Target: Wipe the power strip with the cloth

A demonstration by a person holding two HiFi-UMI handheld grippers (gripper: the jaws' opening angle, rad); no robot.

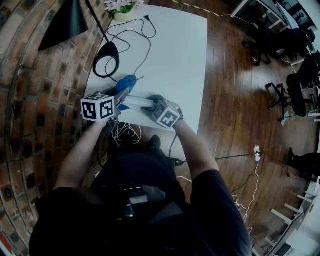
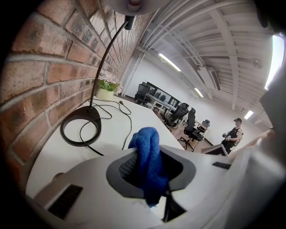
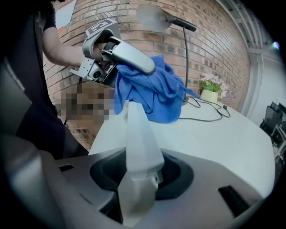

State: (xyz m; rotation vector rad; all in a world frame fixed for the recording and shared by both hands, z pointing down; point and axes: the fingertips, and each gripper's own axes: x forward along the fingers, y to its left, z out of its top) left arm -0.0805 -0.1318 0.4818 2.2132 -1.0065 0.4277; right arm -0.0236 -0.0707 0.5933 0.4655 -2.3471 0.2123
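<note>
place: open-plan office | evidence: rolling chairs (image 2: 191,124), desk rows (image 2: 163,103), strip lights (image 2: 170,62), brick wall (image 2: 35,80)

Your white table (image 1: 170,55) carries a black desk lamp (image 1: 62,22) beside the brick wall (image 1: 30,85). Its ring base (image 1: 112,51) lies flat, and its cord (image 1: 146,19) loops toward a potted flower (image 1: 121,9) at the far edge. Office chairs (image 1: 295,90) stand on the wooden floor (image 1: 235,100) to your right.

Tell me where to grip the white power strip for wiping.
The near end of the long white power strip, jaws across its narrow width, from the person's side, as the right gripper has it. A slim bar pointing away, its far length is left for the blue cloth.
</note>
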